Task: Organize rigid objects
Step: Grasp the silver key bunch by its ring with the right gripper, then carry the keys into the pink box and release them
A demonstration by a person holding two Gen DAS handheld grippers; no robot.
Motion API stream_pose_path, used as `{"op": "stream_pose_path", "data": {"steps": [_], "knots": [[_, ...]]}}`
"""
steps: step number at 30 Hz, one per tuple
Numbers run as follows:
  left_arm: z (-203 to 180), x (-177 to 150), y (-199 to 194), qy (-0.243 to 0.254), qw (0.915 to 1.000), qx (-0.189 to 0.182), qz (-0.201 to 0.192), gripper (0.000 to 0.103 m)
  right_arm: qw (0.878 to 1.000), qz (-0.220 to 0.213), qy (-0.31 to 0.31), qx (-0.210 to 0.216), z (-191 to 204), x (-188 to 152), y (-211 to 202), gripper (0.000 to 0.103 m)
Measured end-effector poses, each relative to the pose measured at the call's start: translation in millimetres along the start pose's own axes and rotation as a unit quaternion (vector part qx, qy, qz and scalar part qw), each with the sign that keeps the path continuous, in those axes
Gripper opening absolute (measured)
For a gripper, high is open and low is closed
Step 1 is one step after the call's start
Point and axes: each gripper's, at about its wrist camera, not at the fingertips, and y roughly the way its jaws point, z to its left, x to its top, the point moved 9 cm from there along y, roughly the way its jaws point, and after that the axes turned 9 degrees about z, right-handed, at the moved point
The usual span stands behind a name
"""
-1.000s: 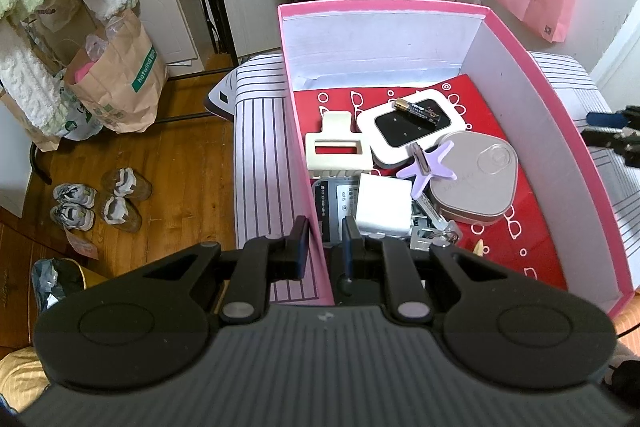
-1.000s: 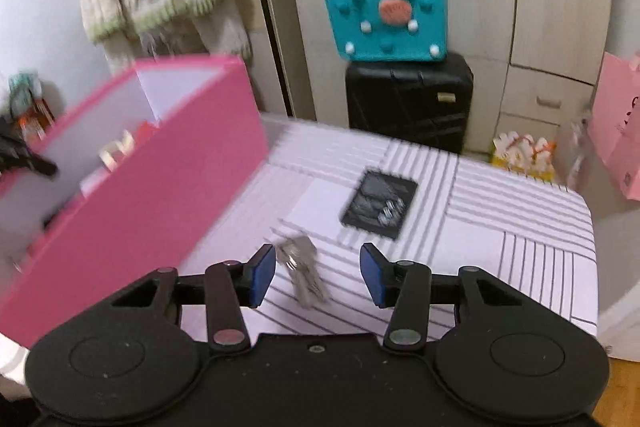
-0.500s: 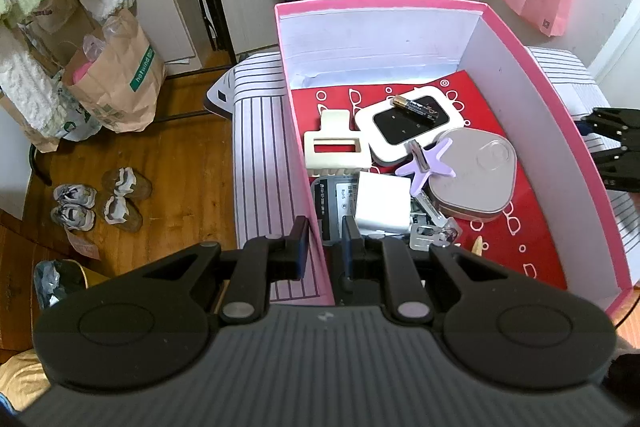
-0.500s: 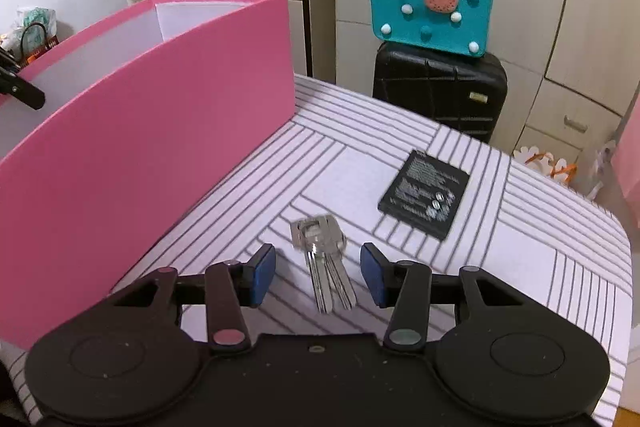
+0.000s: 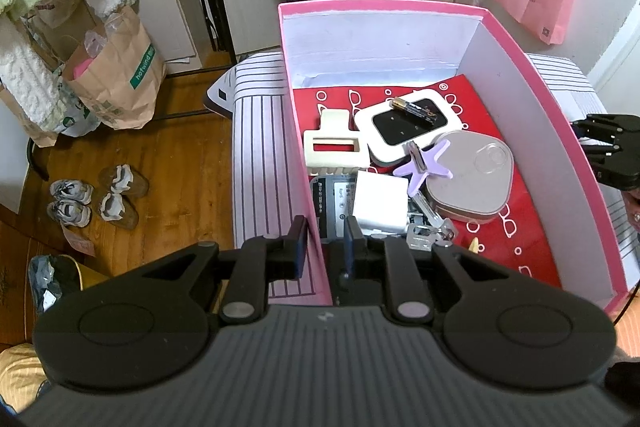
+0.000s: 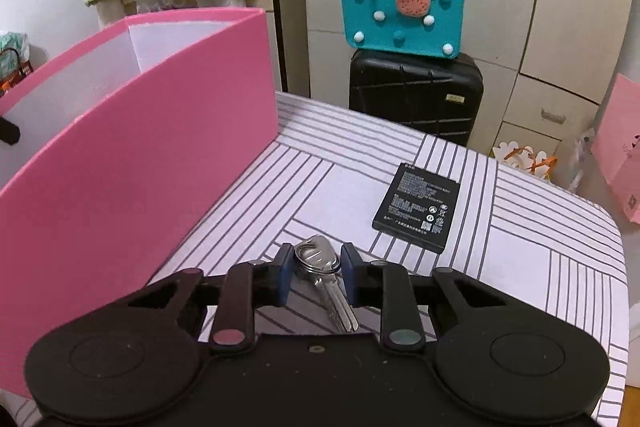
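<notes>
White cloth with grey stripes [image 6: 520, 267] covers the table on which we work, with a flat black phone battery [image 6: 416, 209] lying well apart from the tall pink cardboard box [image 6: 132, 163]. Our right gripper [image 6: 314, 277] has its blue pads narrowed around the heads of a silver bunch of keys [image 6: 326, 281] on the cloth, slight gaps remaining. Our left gripper [image 5: 323, 251] is clamped on the box's near-left wall.

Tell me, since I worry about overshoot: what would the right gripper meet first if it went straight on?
The keys already lie between the right gripper fingers; beyond them, probably the striped table, with the black battery slightly right.
</notes>
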Motion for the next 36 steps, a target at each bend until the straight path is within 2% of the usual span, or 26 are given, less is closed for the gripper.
{"op": "stream_pose_path", "data": {"steps": [9,15,19,23,31,36], "knots": [[-0.5,0.0,0.5,0.002,1.0,-0.002,-0.004,0.017,1.0,-0.017,0.014,0.008,-1.0,7.8,-15.9,0.029],[-5.3,-3.5,1.5,0.02,0.9998,0.005,-0.002,0.017,0.999,-0.023,0.02,0.017,3.0,13.1,-33.3,0.029],[-5.0,-5.7,0.8,0.025,0.9996,0.008,-0.008,0.016,0.999,-0.035,0.022,0.018,5.1,18.6,-49.2,0.029],[-2.7,-7.1,0.2,0.025,0.9995,0.011,-0.015,0.01,0.998,-0.046,0.021,0.022,10.6,25.1,-69.1,0.029],[-0.6,-8.4,-0.6,0.026,0.9995,0.006,-0.016,0.01,0.997,-0.071,0.008,0.03,27.3,40.9,-109.1,0.029],[0.0,-8.3,-1.1,0.024,0.9996,0.004,-0.016,0.01,0.995,-0.091,-0.021,0.047,51.5,55.4,-140.1,0.029]]}}
